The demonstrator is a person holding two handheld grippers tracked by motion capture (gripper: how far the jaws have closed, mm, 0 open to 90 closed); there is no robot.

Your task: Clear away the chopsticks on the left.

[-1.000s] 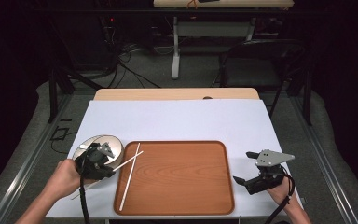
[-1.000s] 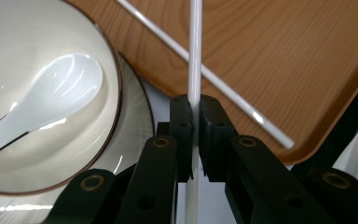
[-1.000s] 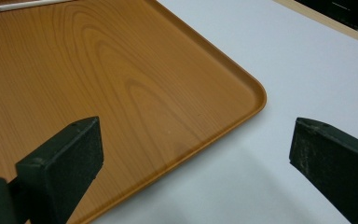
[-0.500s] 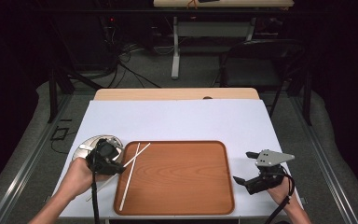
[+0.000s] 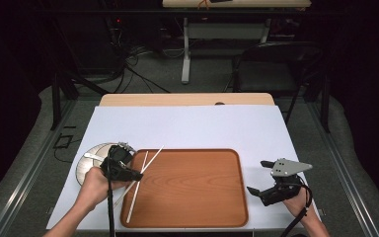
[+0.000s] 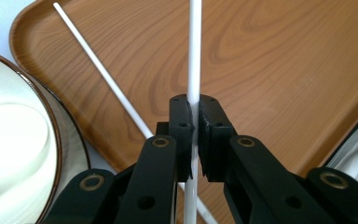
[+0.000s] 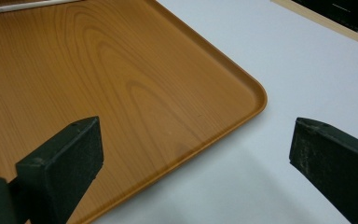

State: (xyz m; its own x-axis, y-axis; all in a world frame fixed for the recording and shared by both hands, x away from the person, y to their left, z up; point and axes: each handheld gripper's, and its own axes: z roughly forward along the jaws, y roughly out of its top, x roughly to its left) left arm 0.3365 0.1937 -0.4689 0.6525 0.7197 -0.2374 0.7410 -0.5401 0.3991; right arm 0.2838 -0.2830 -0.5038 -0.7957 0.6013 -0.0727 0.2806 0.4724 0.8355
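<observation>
My left gripper (image 5: 139,175) is at the left rim of the wooden tray (image 5: 192,217), shut on a thin white chopstick (image 5: 154,157) that slants up and to the right over the tray. In the left gripper view the pads of this gripper (image 6: 195,126) pinch that chopstick (image 6: 195,56), which runs straight ahead. A second white chopstick (image 5: 137,190) lies along the tray's left side, and the left gripper view shows it (image 6: 98,70) crossing the tray (image 6: 279,70) diagonally. To the right of the tray, my right gripper (image 5: 257,177) stands open over the white table, its jaws (image 7: 196,149) wide apart with nothing between them.
A round plate with a brown rim (image 5: 90,159) sits on the white table cover (image 5: 192,126) just left of the tray, close beside the left gripper (image 6: 51,135). The tray's near right corner (image 7: 256,100) lies in front of the right gripper. A chair (image 5: 271,64) stands beyond the table.
My left gripper has moved right, from over the plate to the tray's left rim, carrying the slanted chopstick with it. The right gripper and the other chopstick have stayed in place.
</observation>
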